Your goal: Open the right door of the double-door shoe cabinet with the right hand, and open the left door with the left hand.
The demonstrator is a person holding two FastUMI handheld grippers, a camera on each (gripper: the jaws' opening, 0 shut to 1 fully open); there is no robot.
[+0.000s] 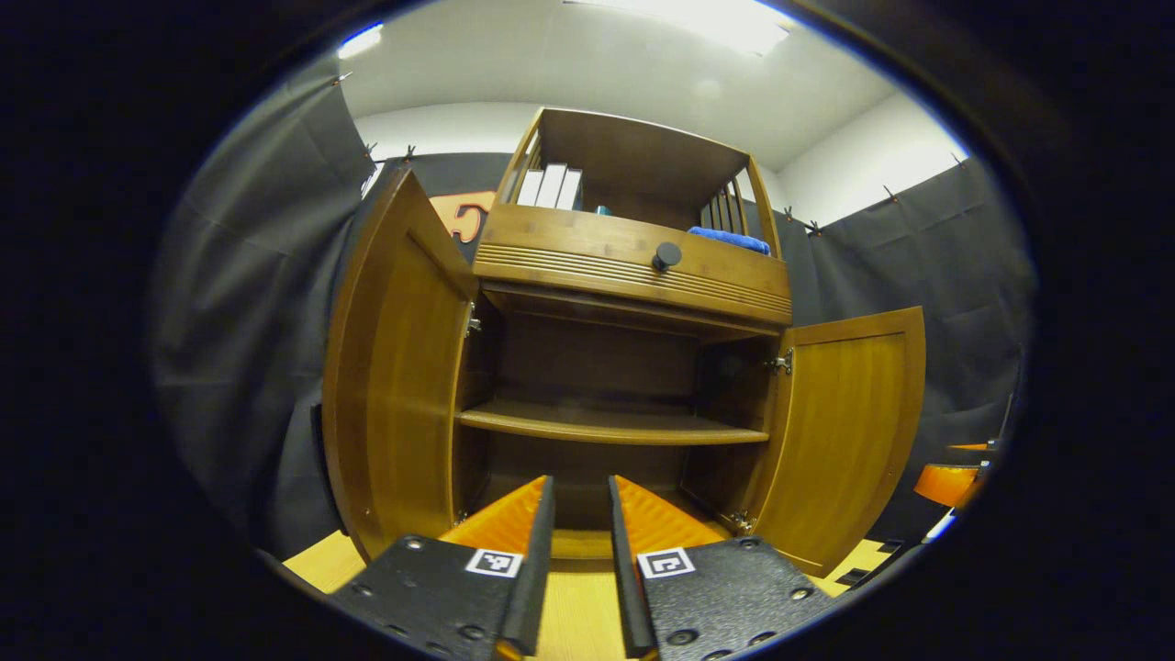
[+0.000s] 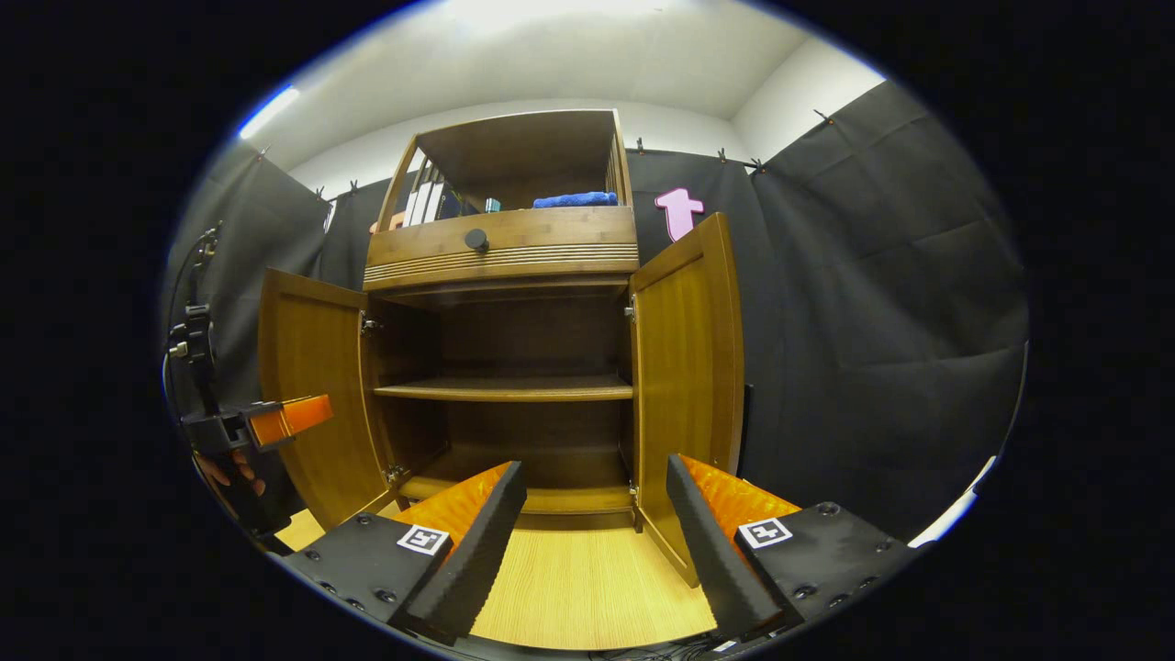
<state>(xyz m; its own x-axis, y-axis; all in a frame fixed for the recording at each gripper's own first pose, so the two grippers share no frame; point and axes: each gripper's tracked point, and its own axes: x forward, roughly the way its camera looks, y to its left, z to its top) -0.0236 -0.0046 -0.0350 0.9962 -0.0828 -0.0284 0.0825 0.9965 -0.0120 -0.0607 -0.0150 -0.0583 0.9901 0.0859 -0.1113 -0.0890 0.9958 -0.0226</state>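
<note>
Both doors of the brown bamboo double-door shoe cabinet stand swung wide in front of me.

The cabinet sits on the pale wooden floor against the black cloth wall; its left door and right door both hang open on their hinges, baring the bare middle shelf. Above runs a drawer with a round dark knob, and on top lie a folded blue cloth and upright white books. My left tool has its fingers nearly together, gripping nothing; my right tool is spread wide, holding nothing, close beside the right door's lower edge.
</note>
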